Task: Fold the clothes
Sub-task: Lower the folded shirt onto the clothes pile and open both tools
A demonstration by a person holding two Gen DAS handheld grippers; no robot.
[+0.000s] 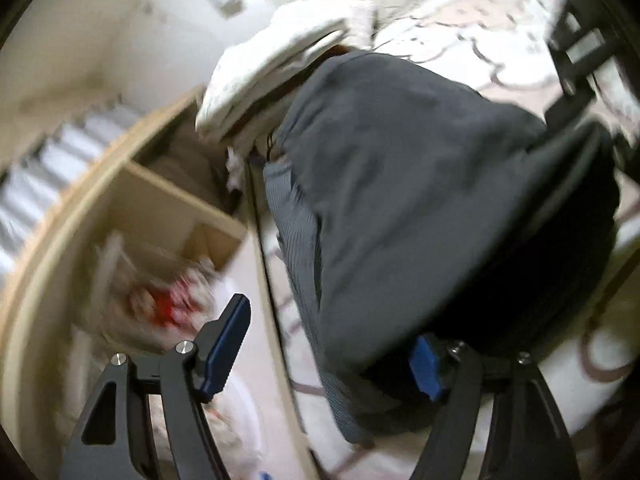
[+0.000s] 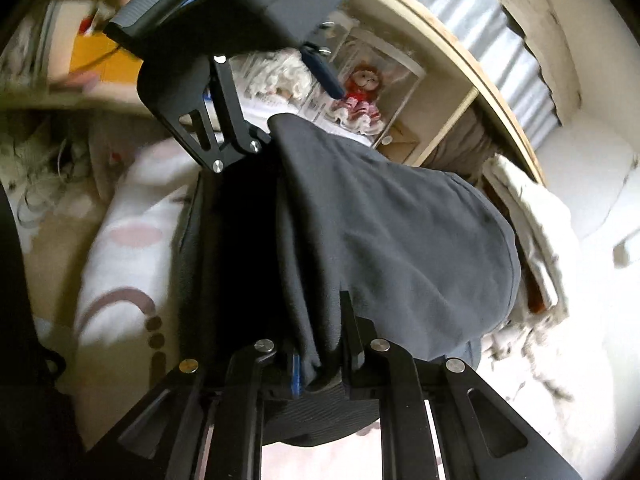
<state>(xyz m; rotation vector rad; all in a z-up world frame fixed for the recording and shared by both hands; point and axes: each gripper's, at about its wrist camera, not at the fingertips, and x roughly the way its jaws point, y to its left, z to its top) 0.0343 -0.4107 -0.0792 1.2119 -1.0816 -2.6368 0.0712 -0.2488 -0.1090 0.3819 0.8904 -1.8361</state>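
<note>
Draping over the spread left tool [image 1: 326,348], the dark garment [image 1: 420,208] hides one pad; right tool [image 2: 320,368] pinches it.

Wooden shelf [image 1: 168,184] beside patterned bedding [image 1: 460,40]

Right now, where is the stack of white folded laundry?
In the left wrist view the white folded stack lies upper centre on the bed, just beyond the dark grey garment, beside the wooden shelf.

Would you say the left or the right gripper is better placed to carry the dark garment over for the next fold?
Right, probably: the right gripper is shut on the dark garment, while the left gripper is open.
</note>
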